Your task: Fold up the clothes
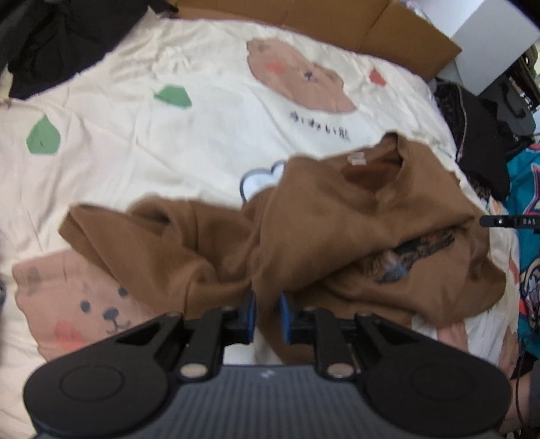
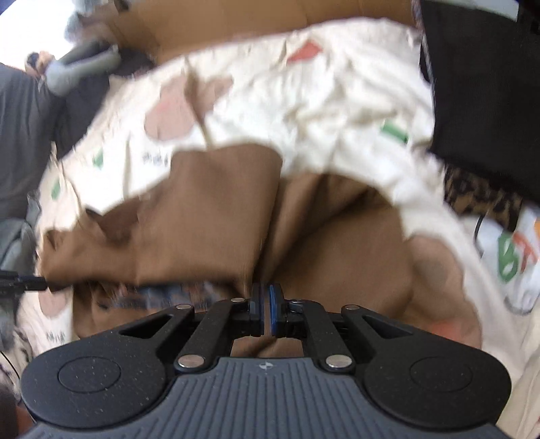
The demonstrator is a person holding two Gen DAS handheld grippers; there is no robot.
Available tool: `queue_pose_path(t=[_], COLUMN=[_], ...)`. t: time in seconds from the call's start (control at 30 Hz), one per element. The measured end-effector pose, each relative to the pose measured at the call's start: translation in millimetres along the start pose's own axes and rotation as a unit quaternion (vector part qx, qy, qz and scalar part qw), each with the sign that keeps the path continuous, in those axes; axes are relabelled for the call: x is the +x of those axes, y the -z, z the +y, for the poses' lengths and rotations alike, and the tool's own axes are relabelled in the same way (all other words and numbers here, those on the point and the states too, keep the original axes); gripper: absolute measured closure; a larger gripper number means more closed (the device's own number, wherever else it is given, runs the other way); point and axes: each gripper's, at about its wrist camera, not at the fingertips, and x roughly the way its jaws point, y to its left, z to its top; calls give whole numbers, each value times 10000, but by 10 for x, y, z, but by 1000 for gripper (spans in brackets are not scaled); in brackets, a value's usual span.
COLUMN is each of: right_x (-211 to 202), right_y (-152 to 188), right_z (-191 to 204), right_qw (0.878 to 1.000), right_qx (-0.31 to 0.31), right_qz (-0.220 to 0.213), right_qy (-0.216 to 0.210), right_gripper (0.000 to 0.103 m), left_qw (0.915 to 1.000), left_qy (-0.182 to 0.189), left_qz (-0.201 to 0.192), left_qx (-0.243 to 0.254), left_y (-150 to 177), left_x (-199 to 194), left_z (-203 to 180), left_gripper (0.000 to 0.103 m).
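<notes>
Across cream bear-print sheet (image 1: 141, 158), brown shirt (image 1: 337, 223), left jaws parted, right jaws seemingly pinching it.

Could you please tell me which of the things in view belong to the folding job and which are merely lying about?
Part of the job:
- crumpled brown T-shirt with a dark print
- left gripper, jaws slightly apart, brown cloth between them
- right gripper, shut on a fold of that shirt

Lying about:
- cream bear-print bedsheet
- brown cardboard sheet
- black garment
- teal printed cloth

Motion blur smears the right wrist view, so the shirt's (image 2: 209, 216) print is unreadable. The sheet's (image 1: 152, 141) small lettering is too blurred to read. The cardboard (image 1: 337, 20) is cut off by the top edge.
</notes>
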Motion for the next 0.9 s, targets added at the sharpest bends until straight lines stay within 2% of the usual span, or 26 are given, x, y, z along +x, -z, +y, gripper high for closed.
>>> queue_pose_path(t=[0.1,0.13,0.2,0.23,0.27,0.33,0.47,0.53,0.63,0.73,0.8,0.87,0.9], right_x=[-20,7,82,118,154,221,361,457,613,727,763,785,787], right_y=[-188,-256,-370,-419,-466,-559,-728,-774,-802,-764,-728,-696,-682], right_z=[-95,-141,-216,-243,-267,-313,-387,-383,-346,-318,-309,-299,-295], right_qw=[9996,9995,9992,9990,9987,9980,9989,9990,9991,9987,9988,9986,9984], right_qx=[-54,-47,-117,-179,-247,-381,-188,-152,-222,-264,-280,-329,-377], right_qz=[-225,-240,-237,-241,-247,-294,-318,-305,-188,-152,-104,-56,-40], right_qy=[138,199,300,341,380,403,299,285,322,400,397,408,426], right_gripper=[100,99,98,90,70,53,53,53,53,54,66,84,89], left_qw=[9999,9999,9998,9997,9996,9995,9996,9997,9994,9985,9985,9989,9990], left_qy=[-11,-41,-105,-131,-147,-162,-137,-111,-59,-36,27,112,150], left_qz=[-149,-168,-172,-159,-168,-195,-230,-227,-337,-546,-531,-439,-397], left_qx=[-2,12,79,137,176,191,60,-2,-55,-56,-94,-148,-169], left_y=[-115,-146,-200,-223,-244,-285,-362,-407,-500,-614,-667,-692,-696], left_x=[-3,20,70,93,108,134,209,270,322,368,459,558,600], left_z=[-5,-5,-10,-14,-18,-17,4,4,-16,-65,-90,-108,-112], left_gripper=[81,76,72,71,69,63,57,50,47,35,35,35,35])
